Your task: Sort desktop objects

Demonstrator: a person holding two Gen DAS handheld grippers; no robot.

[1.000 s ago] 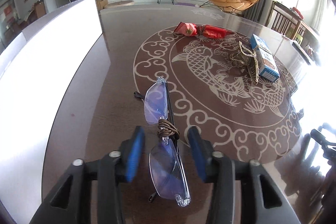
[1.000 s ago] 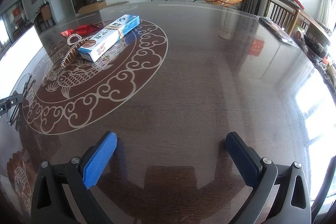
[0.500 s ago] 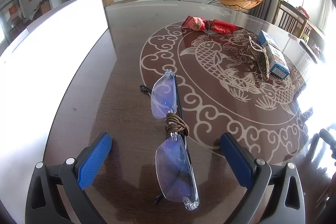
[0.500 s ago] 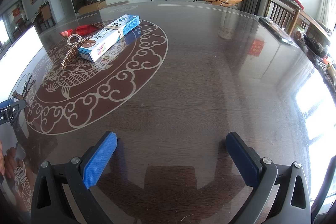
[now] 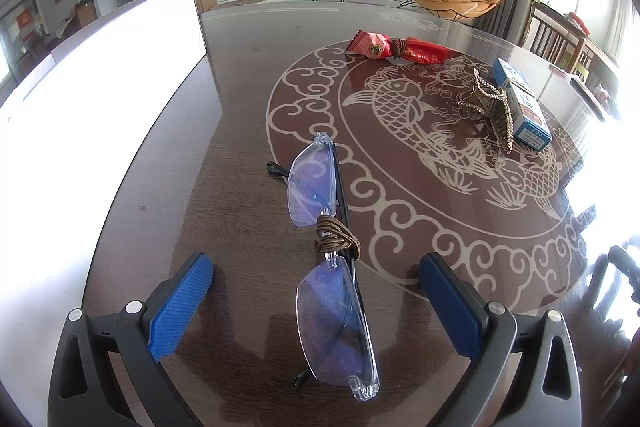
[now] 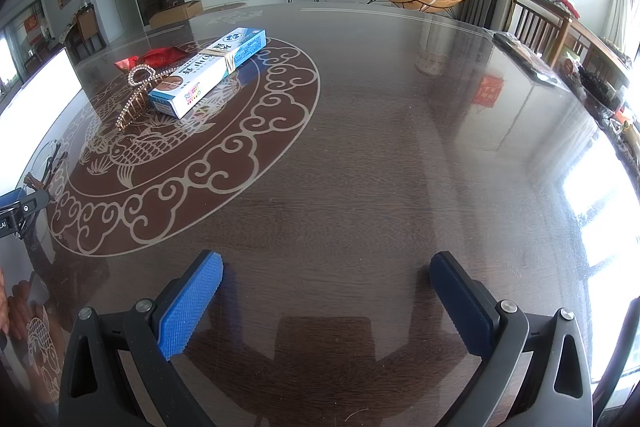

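Observation:
Folded rimless glasses [image 5: 326, 255] with a brown cord wound round the bridge lie on the dark table [image 5: 240, 187], between the fingers of my left gripper [image 5: 316, 287], which is open and apart from them. A red candy wrapper [image 5: 400, 49], a gold hair claw [image 5: 490, 107] and a blue-white toothpaste box [image 5: 520, 103] lie farther right. My right gripper [image 6: 326, 291] is open and empty over bare table. In the right wrist view the box [image 6: 210, 71], the claw [image 6: 134, 95] and the wrapper [image 6: 154, 58] sit at the far left.
A large white board [image 5: 92, 107] lies along the table's left side. The left gripper's tip shows at the left edge of the right wrist view [image 6: 16, 205]. Chairs and clutter stand beyond the table's right edge [image 6: 560, 39].
My left gripper has opened wide, letting go of the glasses' bridge, and has drawn back slightly. The glasses rest on the table. The right gripper has not moved.

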